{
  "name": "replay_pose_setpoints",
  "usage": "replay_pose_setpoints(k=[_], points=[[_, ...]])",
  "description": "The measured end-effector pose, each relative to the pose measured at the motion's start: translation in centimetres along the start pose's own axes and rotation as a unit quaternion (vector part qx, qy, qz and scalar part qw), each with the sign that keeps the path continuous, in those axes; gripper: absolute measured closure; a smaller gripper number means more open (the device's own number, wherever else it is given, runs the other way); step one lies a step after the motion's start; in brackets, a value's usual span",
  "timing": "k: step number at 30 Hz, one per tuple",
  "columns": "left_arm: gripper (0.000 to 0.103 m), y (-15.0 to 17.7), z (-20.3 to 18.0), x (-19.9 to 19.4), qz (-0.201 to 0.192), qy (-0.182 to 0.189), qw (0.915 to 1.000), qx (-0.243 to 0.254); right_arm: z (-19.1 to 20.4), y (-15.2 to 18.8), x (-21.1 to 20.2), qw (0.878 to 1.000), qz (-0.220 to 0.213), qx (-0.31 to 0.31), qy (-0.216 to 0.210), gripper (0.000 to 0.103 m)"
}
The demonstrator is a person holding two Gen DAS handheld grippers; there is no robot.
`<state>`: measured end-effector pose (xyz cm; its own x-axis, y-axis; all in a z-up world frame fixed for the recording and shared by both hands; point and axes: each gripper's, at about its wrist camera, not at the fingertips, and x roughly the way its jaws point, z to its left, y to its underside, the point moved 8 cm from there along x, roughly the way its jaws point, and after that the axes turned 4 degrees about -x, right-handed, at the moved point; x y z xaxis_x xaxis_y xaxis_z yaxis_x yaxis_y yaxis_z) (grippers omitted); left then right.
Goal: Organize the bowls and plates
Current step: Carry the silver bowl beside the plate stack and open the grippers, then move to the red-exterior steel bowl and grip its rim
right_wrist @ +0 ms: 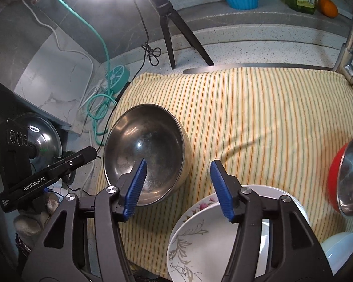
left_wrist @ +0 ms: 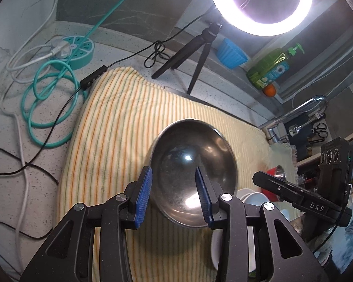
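The stainless steel bowl (right_wrist: 146, 152) sits upright near the striped towel's (right_wrist: 258, 108) left edge. Both the left gripper (left_wrist: 174, 195) and right gripper (right_wrist: 178, 185) hang open above, holding nothing. Light, rigid and probably slippery, it is best pinched across its thin rim.

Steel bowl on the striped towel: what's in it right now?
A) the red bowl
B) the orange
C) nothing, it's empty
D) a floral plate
C: the steel bowl shows only bare shiny metal inside, while the floral plate lies beside it on the towel.
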<state>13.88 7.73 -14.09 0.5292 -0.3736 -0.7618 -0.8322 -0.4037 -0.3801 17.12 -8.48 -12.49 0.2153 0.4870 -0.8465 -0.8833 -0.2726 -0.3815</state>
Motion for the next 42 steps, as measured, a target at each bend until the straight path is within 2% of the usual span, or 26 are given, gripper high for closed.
replay_pose_setpoints(k=[2,8,13,22,29,35,39,42], points=[[0.061,0.1,-0.7,-0.4,-0.004,0.008,1.0000,0.003,-0.1,0.2,-1.0,1.000,-0.011,0.002,0.005,0.041],[0.061,0.8,-3.6,-1.1,-0.006,0.031,0.9993,0.022,-1.5,1.0,-4.1,0.999,-0.033,0.018,-0.001,0.041],[0.061,1.7,-6.0,-0.9,0.000,0.047,0.9979,0.044,-3.4,2.1,-7.7,0.998,-0.061,0.016,0.024,0.041],[0.061,3.7,-10.7,1.9,0.039,0.079,0.9932,0.076,-9.8,4.8,-13.4,0.992,-0.089,0.073,0.055,0.041],[0.061,5.7,-14.9,4.5,0.074,0.100,0.9858,0.113,-15.5,7.6,-16.9,0.982,-0.104,0.127,0.093,0.041],[0.061,7.2,-18.1,6.6,0.101,0.115,0.9790,0.134,-19.5,9.3,-18.3,0.974,-0.109,0.161,0.115,0.041],[0.061,8.2,-20.0,8.1,0.118,0.124,0.9744,0.146,-21.8,9.9,-18.3,0.970,-0.111,0.183,0.116,0.042],[0.061,8.7,-21.5,9.4,0.127,0.127,0.9719,0.152,-23.5,10.1,-17.8,0.967,-0.110,0.207,0.099,0.047]])
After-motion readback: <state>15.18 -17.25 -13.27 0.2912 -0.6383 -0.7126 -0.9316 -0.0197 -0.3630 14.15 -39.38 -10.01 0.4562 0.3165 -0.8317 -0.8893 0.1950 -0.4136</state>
